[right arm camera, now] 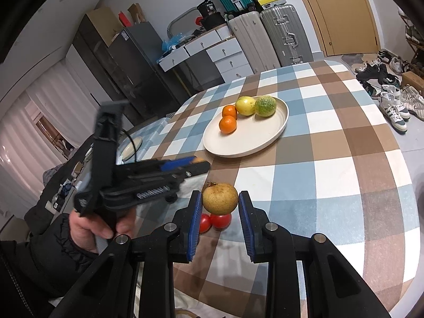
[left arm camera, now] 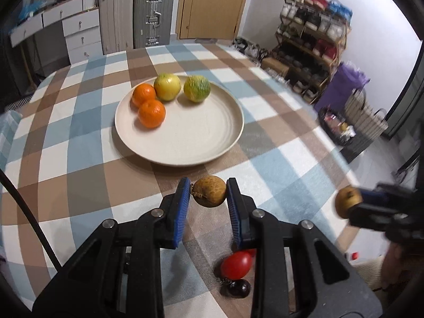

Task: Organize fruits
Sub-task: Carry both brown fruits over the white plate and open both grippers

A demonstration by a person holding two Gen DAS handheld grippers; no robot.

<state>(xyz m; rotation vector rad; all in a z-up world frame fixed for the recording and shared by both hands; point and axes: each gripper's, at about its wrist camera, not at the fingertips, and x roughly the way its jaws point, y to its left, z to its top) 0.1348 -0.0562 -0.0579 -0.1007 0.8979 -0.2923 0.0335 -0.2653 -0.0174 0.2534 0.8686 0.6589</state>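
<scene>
My left gripper (left arm camera: 209, 192) is shut on a small brown fruit (left arm camera: 210, 190) and holds it above the checked tablecloth, just short of the cream plate (left arm camera: 190, 137). The plate holds two oranges (left arm camera: 151, 112) and two yellow-green fruits (left arm camera: 196, 88). My right gripper (right arm camera: 219, 201) is shut on a second brown fruit (right arm camera: 220, 198), which also shows at the right of the left wrist view (left arm camera: 347, 202). Two red tomatoes (right arm camera: 220, 220) and a dark fruit (left arm camera: 235, 288) lie on the cloth below the grippers. The plate also shows in the right wrist view (right arm camera: 246, 140).
The table (right arm camera: 331, 159) has a blue, brown and white checked cloth. Suitcases (left arm camera: 153, 16) and drawers stand beyond the far edge. A shoe rack (left arm camera: 310, 50) and a purple bag are on the right. The left gripper's body (right arm camera: 148, 180) crosses the right wrist view.
</scene>
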